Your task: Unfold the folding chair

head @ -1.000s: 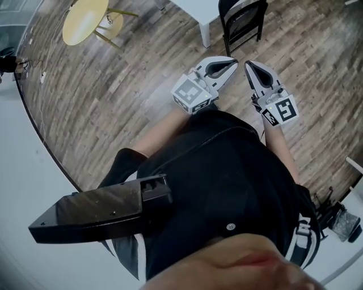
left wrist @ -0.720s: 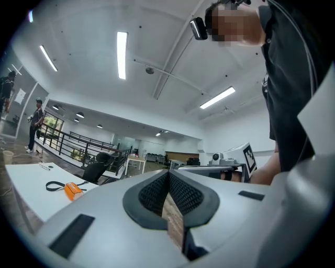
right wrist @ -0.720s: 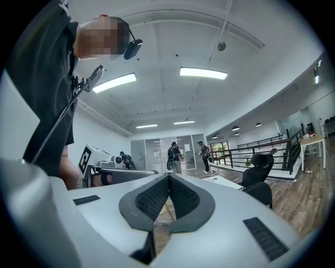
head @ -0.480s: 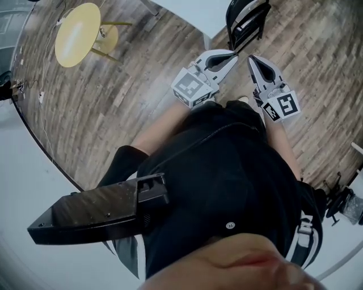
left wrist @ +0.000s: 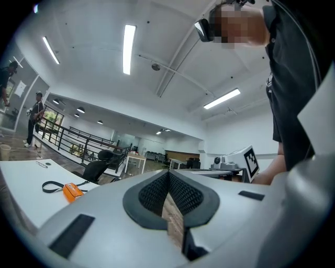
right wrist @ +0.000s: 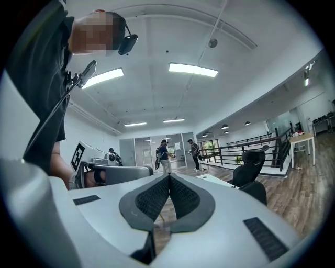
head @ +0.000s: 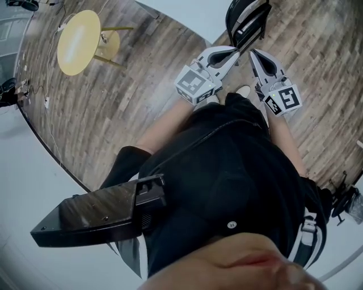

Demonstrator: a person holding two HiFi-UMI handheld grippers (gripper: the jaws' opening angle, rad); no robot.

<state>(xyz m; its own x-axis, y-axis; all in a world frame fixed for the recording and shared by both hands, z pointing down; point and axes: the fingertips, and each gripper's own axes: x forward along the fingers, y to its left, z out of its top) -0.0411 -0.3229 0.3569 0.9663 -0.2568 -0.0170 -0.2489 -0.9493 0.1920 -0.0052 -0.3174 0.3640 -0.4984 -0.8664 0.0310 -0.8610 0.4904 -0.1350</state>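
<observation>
The task has not yet begun, as far as the head view shows: the folding chair [head: 248, 20] stands closed and flat, seat against back, and everything is left to do, from taking hold of it to swinging the seat down. The left tool [head: 231, 52] and the right tool [head: 254, 56] sit side by side just in front of the chair's lower frame, close to it but apart from it. Each tool is closed and carries nothing; in the gripper views the left one's pads [left wrist: 154, 193] and the right one's pads [right wrist: 152, 199] meet along a thin seam with only floor showing below. Both would likely have to open before they can take the frame. A white desk [head: 187, 12] lies right beside the chair, and whether the chair leans on it I cannot tell; it may limit the room to open the chair on that side. The person's shoe [head: 244, 89] is near the chair's foot, between the tools. A yellow round table [head: 78, 34] with a small stool [head: 112, 41] stands well away from the chair across bare wooden floor [head: 130, 102].
</observation>
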